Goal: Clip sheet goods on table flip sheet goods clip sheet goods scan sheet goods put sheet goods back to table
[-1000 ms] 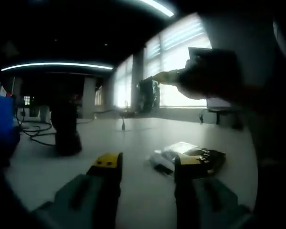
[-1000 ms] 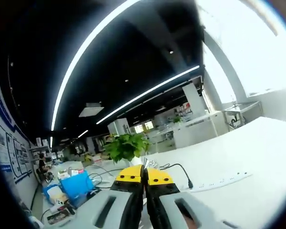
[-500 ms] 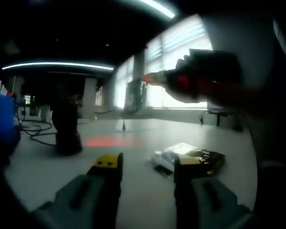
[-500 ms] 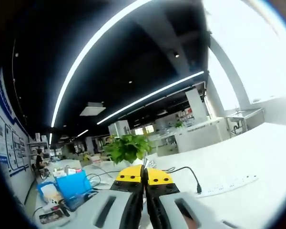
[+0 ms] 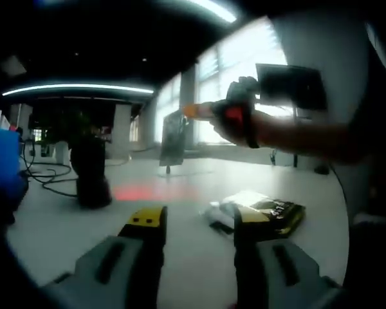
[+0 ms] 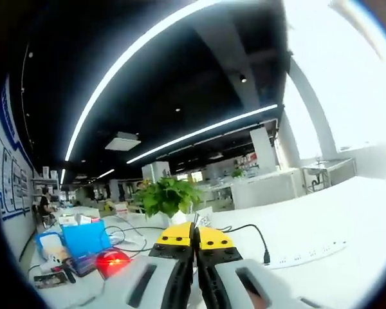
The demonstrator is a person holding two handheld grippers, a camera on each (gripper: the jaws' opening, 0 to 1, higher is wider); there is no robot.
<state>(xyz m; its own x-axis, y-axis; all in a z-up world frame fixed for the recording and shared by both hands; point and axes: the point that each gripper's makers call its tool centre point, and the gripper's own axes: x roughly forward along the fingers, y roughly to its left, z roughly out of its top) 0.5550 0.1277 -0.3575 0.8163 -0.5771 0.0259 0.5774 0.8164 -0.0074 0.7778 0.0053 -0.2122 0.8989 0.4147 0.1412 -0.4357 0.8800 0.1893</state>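
Note:
A flat packet of sheet goods (image 5: 265, 211) lies on the white table (image 5: 180, 257), just beyond my left gripper (image 5: 194, 222), which is open and holds nothing. A hand brings my right gripper (image 5: 194, 111) in from the right, above the table. It is shut on a dark sheet (image 5: 174, 137) that hangs upright from its orange tip. In the right gripper view my right gripper (image 6: 194, 235) has its jaws pressed together, with a thin pale edge of the sheet (image 6: 197, 221) sticking out past them. A red scanner light (image 6: 110, 262) glows at the lower left.
A red glow (image 5: 141, 192) lies on the table beside a dark upright object (image 5: 90, 175). A blue box (image 6: 83, 239) and cables sit to the left. A potted plant (image 6: 167, 196) stands ahead, and a white power strip (image 6: 309, 252) lies to the right.
The right gripper has carried the hanging sheet leftward over the table. A red glow has appeared on the table, and the red scanner light has come into the right gripper view.

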